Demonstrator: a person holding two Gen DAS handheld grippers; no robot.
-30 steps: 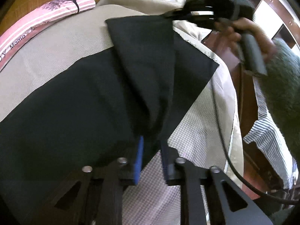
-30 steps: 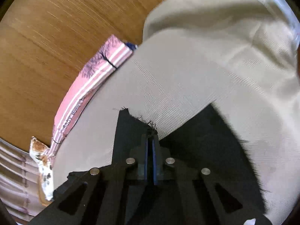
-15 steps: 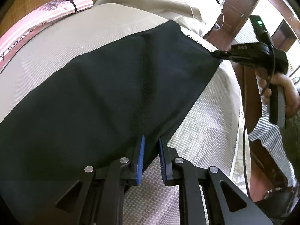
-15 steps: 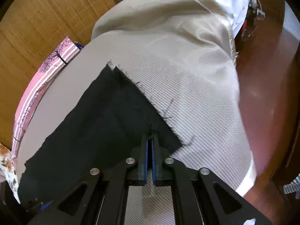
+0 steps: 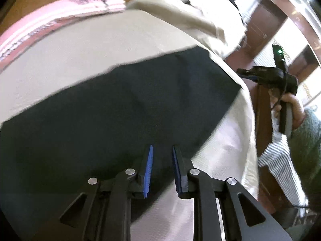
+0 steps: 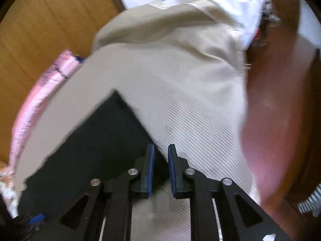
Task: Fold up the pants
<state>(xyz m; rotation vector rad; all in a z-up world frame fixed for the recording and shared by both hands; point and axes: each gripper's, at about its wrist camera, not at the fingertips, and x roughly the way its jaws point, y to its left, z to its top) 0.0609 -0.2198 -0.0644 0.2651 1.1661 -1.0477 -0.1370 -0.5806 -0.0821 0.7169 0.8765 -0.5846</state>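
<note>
The black pants (image 5: pixel 120 108) lie spread flat across the beige bedcover (image 5: pixel 80 46). My left gripper (image 5: pixel 161 150) hovers over their near edge. Its jaws are opening, and the blue pads (image 5: pixel 149 160) stand apart without pressing the cloth. In the right wrist view the pants (image 6: pixel 96 140) end in a corner at the left. My right gripper (image 6: pixel 160 150) sits at their right edge, jaws opening, with the cloth below the pads and not pinched. From the left wrist view the right gripper (image 5: pixel 243 73) hangs past the bed's right edge, held by a hand (image 5: pixel 291 108).
A pink striped pillow (image 5: pixel 60 14) lies along the far left of the bed, next to a wooden wall (image 6: pixel 40 30). A crumpled beige blanket (image 5: pixel 190 16) is heaped at the far end. Brown floor (image 6: pixel 280 100) runs along the right side, with a striped cloth (image 5: pixel 280 160) beside the person's green sleeve.
The raised, folded-over pant leg has been drawn out to the right and laid flat. The right gripper has let go and moved off the bed's edge. Both grippers' jaws have parted.
</note>
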